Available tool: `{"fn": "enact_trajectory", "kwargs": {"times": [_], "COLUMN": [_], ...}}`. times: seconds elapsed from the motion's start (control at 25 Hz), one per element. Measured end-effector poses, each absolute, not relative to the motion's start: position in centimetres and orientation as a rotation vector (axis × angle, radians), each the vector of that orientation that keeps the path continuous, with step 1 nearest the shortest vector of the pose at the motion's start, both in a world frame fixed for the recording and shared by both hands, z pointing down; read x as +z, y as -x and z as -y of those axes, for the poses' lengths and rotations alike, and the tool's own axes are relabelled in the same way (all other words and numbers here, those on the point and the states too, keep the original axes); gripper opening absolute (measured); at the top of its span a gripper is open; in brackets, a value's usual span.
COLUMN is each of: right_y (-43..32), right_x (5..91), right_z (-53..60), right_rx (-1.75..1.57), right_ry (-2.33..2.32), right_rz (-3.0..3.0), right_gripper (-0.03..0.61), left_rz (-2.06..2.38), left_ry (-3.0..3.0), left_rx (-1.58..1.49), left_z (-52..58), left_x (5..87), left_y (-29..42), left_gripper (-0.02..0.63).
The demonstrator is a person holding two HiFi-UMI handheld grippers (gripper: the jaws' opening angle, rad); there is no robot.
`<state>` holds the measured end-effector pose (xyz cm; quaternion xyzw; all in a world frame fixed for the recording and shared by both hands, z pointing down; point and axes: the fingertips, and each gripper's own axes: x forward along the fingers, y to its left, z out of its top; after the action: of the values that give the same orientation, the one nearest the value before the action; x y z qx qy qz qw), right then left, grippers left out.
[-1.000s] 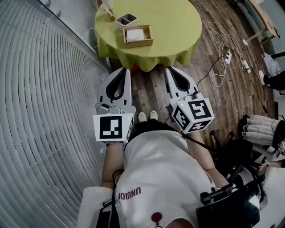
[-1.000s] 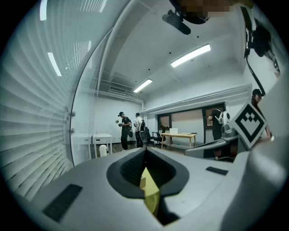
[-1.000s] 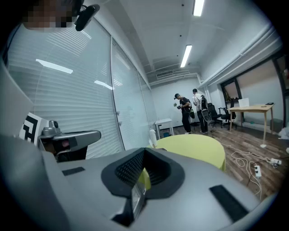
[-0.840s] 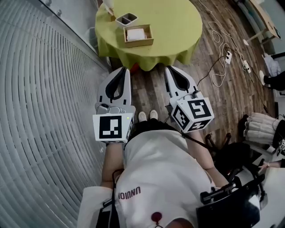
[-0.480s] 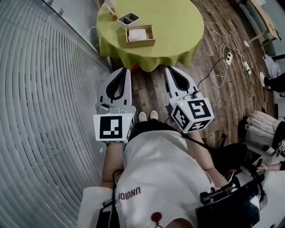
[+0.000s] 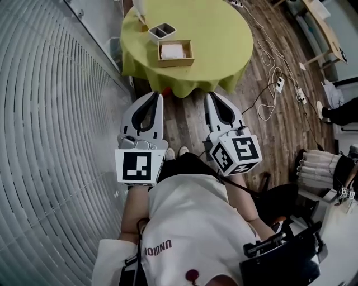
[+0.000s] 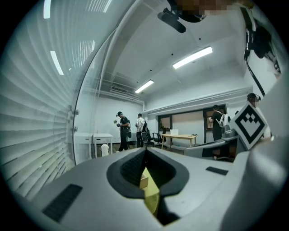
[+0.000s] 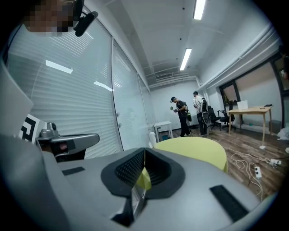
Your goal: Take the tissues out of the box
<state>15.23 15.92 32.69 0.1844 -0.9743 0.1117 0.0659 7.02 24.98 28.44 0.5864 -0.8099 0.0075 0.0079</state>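
A shallow wooden box [image 6: 175,52] with white tissues [image 6: 172,50] in it sits on a round table under a yellow-green cloth [image 6: 218,33], well ahead of both grippers. My left gripper [image 6: 159,95] and right gripper [image 6: 207,95] hover side by side over the wood floor, short of the table's near edge. Both are shut with nothing between the jaws. In the left gripper view, the box [image 7: 143,182] and the cloth show through the slot below the closed left gripper [image 7: 145,151]. In the right gripper view, the table [image 8: 194,151] lies beyond the closed right gripper [image 8: 144,151].
A small grey two-compartment tray [image 6: 162,31] and a white bottle [image 6: 138,10] stand behind the box. A slatted glass wall [image 6: 56,123] runs along the left. Cables and power strips [image 6: 278,84] lie on the floor at right. Two people [image 8: 187,115] stand far off.
The head view has shifted a little, so the table and box sit slightly lower in the picture. Both grippers stay shut and hold their place.
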Motion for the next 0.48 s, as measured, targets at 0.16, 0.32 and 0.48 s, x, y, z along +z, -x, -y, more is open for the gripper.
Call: {"fn": "enact_trajectory", "kwargs": {"times": [0.16, 0.32, 0.48], "right_y": [-14.8, -13.1, -11.0], "right_x": [33.1, 33.9, 33.0], "right_z": [-16.2, -15.8, -14.1], "right_rx": [0.338, 0.342, 0.291], "right_ry": [-0.598, -0.568, -0.534], "right_rz": [2.929, 2.930, 2.946], "right_gripper": [0.020, 0.020, 0.020], "left_rz": [2.530, 2.557, 2.599], "left_ry": [-1.827, -1.782, -1.699], "left_rx": [0.032, 0.027, 0.045], "left_z": [-25.6, -25.9, -26.3], "left_x": [28.7, 29.4, 29.7], "left_y": [-6.4, -5.1, -2.8], "left_gripper": [0.012, 0.013, 0.012]}}
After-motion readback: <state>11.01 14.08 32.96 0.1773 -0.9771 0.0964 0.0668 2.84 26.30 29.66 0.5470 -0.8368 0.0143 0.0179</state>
